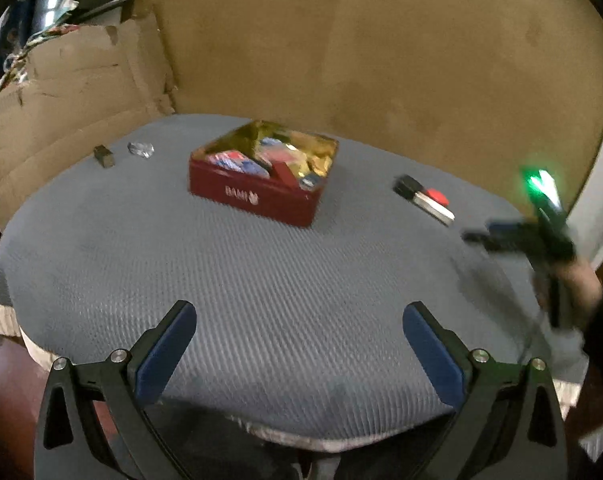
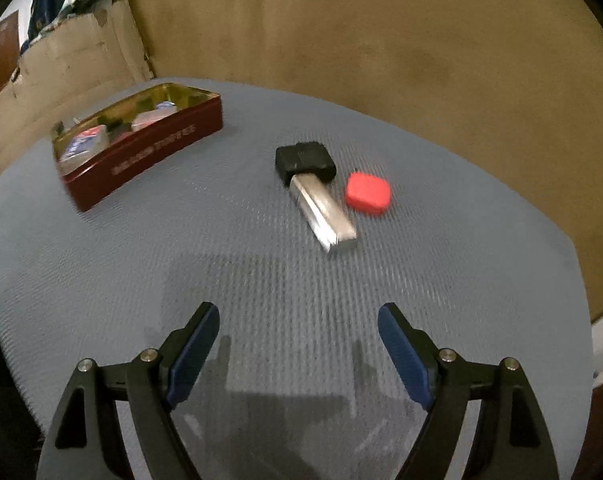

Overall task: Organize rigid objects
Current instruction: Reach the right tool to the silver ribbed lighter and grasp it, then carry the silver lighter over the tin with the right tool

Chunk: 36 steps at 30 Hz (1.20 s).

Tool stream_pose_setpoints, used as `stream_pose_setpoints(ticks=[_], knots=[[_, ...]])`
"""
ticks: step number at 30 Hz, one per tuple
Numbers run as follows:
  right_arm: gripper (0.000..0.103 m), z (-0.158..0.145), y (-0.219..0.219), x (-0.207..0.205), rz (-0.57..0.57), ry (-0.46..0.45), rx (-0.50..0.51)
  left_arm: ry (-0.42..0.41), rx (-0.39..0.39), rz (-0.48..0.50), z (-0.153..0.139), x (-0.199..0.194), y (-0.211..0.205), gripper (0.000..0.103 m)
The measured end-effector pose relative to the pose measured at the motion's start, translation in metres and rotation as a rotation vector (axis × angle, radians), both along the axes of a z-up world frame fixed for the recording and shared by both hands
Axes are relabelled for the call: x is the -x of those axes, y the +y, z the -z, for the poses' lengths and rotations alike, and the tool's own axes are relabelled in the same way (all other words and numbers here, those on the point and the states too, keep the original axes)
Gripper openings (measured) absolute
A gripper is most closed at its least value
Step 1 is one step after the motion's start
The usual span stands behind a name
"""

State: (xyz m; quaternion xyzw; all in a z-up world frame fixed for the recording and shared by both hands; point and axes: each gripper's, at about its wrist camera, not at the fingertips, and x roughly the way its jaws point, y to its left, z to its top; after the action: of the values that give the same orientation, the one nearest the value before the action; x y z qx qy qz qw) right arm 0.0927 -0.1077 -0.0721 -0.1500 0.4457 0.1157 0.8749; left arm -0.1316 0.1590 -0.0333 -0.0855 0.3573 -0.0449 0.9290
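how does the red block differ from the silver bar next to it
The red block is a squat, rounded square; the silver bar is long and narrow. The block is matte red, the bar shiny metal. The bar's far end sits against a black piece, while the block lies apart, touching nothing. Both lie flat on the grey mat, outside the red tin, ahead of the open right hand-held gripper.
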Motion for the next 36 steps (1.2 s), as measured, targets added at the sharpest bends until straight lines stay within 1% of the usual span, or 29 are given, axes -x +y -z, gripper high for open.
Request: stream_pose_setpoints(ticks=[3,5,8,11,13,15,16,17,19,20,21,22,24,25,27,30,33,34,36], knots=[[0.084,0.005,0.011,-0.032,-0.001,0.022,0.022,0.026,0.054,0.024,0.003,0.0,0.0,0.102],[0.084,0.01,0.018,-0.049,0.01,0.04,0.039,0.011,0.086,0.05,-0.002,0.0,-0.002,0.102],[0.084,0.017,0.023,-0.075,0.033,0.064,0.049,-0.002,0.085,0.095,-0.005,0.001,-0.008,0.102],[0.084,0.026,0.021,-0.092,0.062,0.09,0.064,0.024,0.107,0.097,-0.002,-0.002,-0.006,0.102],[0.084,0.033,0.015,-0.102,0.077,0.13,0.032,0.04,0.123,0.095,0.0,0.0,-0.004,0.102],[0.083,0.038,0.009,-0.106,0.092,0.151,-0.004,0.039,0.126,0.087,0.0,0.001,-0.003,0.102],[0.082,0.04,0.004,-0.107,0.105,0.163,-0.055,0.034,0.13,0.085,-0.002,0.002,-0.002,0.102],[0.083,0.04,0.0,-0.107,0.115,0.164,-0.082,0.032,0.133,0.084,-0.002,0.002,-0.002,0.102],[0.063,0.036,-0.005,-0.101,0.125,0.136,-0.108,0.036,0.128,0.081,-0.002,0.001,-0.003,0.102],[0.04,0.034,-0.007,-0.1,0.131,0.133,-0.118,0.04,0.123,0.082,-0.001,0.001,-0.005,0.102],[0.031,0.032,-0.01,-0.097,0.136,0.138,-0.145,0.041,0.118,0.083,-0.001,0.001,-0.006,0.102],[0.03,0.03,-0.011,-0.091,0.137,0.14,-0.156,0.039,0.115,0.084,-0.001,0.001,-0.007,0.102],[0.03,0.029,-0.008,-0.082,0.121,0.138,-0.139,0.036,0.107,0.09,-0.001,0.0,-0.011,0.102],[0.03,0.028,-0.006,-0.075,0.115,0.124,-0.115,0.032,0.105,0.092,-0.003,0.001,-0.012,0.102],[0.03,0.021,-0.004,-0.061,0.112,0.112,-0.136,0.02,0.101,0.095,-0.006,0.004,-0.014,0.102],[0.03,0.01,0.003,-0.041,0.11,0.076,-0.103,0.011,0.092,0.092,-0.01,0.007,-0.017,0.102],[0.029,-0.007,0.017,-0.028,0.1,0.045,-0.087,0.003,0.073,0.074,-0.015,0.011,-0.019,0.102],[0.029,-0.012,0.018,-0.028,0.099,0.041,-0.097,-0.001,0.058,0.06,-0.016,0.012,-0.019,0.102],[0.03,-0.026,0.028,-0.024,0.103,0.016,-0.079,-0.012,0.05,0.048,-0.02,0.017,-0.016,0.102]])
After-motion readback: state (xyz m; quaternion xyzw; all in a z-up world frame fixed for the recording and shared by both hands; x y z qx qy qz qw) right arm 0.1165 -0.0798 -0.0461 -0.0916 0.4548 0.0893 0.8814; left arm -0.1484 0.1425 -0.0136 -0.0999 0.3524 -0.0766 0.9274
